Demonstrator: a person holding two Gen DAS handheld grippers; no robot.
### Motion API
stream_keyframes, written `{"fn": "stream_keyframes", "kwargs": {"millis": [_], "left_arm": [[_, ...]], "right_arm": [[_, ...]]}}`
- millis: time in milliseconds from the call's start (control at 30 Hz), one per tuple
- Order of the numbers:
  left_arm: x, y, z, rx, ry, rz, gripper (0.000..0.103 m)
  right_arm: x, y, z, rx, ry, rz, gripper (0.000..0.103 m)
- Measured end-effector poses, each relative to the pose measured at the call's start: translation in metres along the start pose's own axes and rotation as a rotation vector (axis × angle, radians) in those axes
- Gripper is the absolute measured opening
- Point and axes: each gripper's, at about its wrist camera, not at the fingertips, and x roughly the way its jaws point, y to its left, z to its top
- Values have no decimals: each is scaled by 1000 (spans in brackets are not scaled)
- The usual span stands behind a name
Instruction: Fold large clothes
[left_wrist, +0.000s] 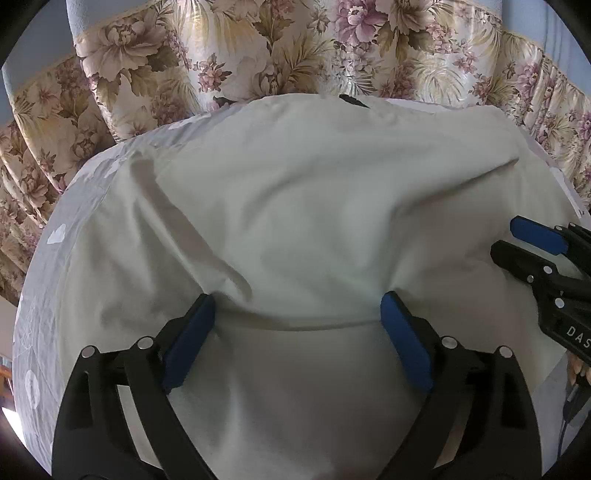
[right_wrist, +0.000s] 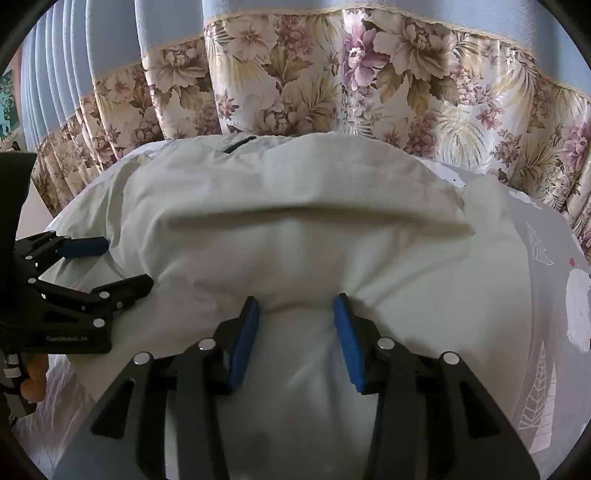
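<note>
**Pale garment on the table, both grippers released above a fold edge**

- Curtain (right_wrist: 332, 85): floral, pleated, blue above; hanging behind the table. No writing on it.
- Table (left_wrist: 48, 206): covered in a grey cloth printed with white leaf shapes, and bearing the whole garment.
- Garment (left_wrist: 314, 206): large, off-white, lying across most of the table, already doubled, with a fold edge running across the near part. A small dark strip (right_wrist: 239, 143) is showing at its far edge, perhaps a neck label; too small to read.
- Left gripper (left_wrist: 297, 314): fingers spread wide, nothing held, blue pads straddling the fold edge.
- Right gripper (right_wrist: 295, 314): fingers likewise parted and grasping nothing, sitting just beside the left one over the same edge.

Risks, as judged:
- The jaws may be closing on the top layer alone, so the fold would be dragging crooked.
- Ridges are standing across the middle; folding over them would be locking creases in.
- The two grippers are working close together and could be colliding.

Writing: "DAS" on the right gripper's body in the left view, cut off by the frame; a faint line on the left gripper's body in the right view, not clearly readable.
</note>
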Motion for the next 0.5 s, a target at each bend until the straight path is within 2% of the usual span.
{"fn": "stream_keyframes", "kwargs": {"millis": [100,267,300,333,367,433,500], "left_arm": [[1,-1,3,-8,5,4,94],[-12,3,4,-37,5,-12,96],[-18,5,2,-43,0,-18,96],[-24,7,0,-49,-5,-22,98],[-31,8,-2,-55,-15,-29,99],[-38,10,-5,-57,-24,-30,100],[-42,12,-9,-54,-29,-18,100]], "right_arm": [[0,0,0,3,1,4,43],[-21,-19,7,88,1,79,46],[-28,-26,7,113,-14,71,55],[-39,-35,7,145,-39,64,69],[-51,-47,6,183,-70,65,74],[-68,-73,1,261,-105,75,78],[-72,-97,-8,349,-94,75,78]]}}
